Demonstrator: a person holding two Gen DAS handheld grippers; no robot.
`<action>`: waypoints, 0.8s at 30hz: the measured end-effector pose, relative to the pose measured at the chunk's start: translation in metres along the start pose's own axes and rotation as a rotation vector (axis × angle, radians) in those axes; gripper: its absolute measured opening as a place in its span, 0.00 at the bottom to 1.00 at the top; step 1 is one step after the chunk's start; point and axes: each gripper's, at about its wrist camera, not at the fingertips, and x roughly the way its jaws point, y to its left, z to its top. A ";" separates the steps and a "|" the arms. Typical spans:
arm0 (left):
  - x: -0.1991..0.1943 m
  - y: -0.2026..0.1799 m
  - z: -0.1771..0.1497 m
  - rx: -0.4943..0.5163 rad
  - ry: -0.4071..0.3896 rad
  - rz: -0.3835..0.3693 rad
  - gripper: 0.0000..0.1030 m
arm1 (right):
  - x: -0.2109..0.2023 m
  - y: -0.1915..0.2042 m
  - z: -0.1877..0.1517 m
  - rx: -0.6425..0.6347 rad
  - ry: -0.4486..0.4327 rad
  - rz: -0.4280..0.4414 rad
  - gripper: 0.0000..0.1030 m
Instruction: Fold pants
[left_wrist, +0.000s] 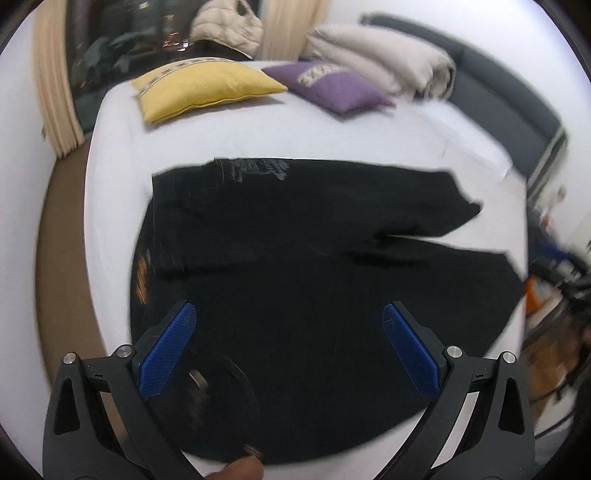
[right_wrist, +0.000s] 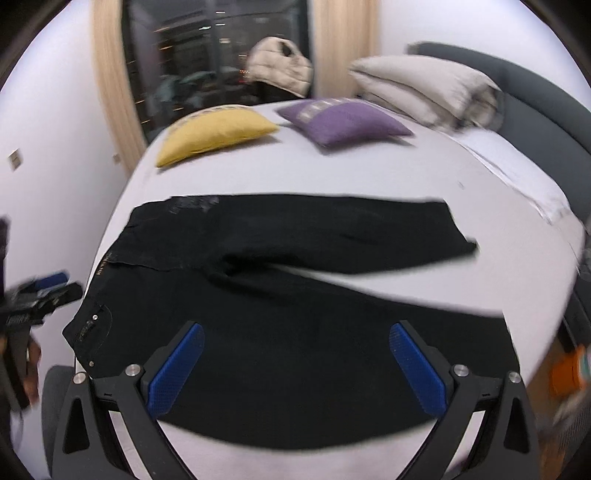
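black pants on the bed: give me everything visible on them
The black pants lie flat and unfolded on the white bed, waistband at left, both legs running right and splitting apart in a narrow V. Dark denim-like fabric; pale print on the far upper corner, orange lettering at the waistband, small rivets by the near pocket. Neither open gripper touches them. Only the sheet touches them.

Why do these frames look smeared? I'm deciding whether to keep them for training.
Left wrist view: motion blur smears the black pants and the right-hand clutter; fisheye curves the bed. Right wrist view: pant-leg edges streak, purple cushion soft; open right gripper stays fairly sharp.
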 end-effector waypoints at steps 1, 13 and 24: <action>0.011 0.007 0.020 0.040 0.005 -0.010 1.00 | 0.006 -0.001 0.009 -0.034 -0.006 0.033 1.00; 0.183 0.077 0.190 0.404 0.199 -0.040 0.93 | 0.125 -0.010 0.106 -0.367 0.055 0.344 0.76; 0.282 0.114 0.206 0.428 0.419 -0.111 0.76 | 0.214 -0.036 0.152 -0.342 0.111 0.463 0.69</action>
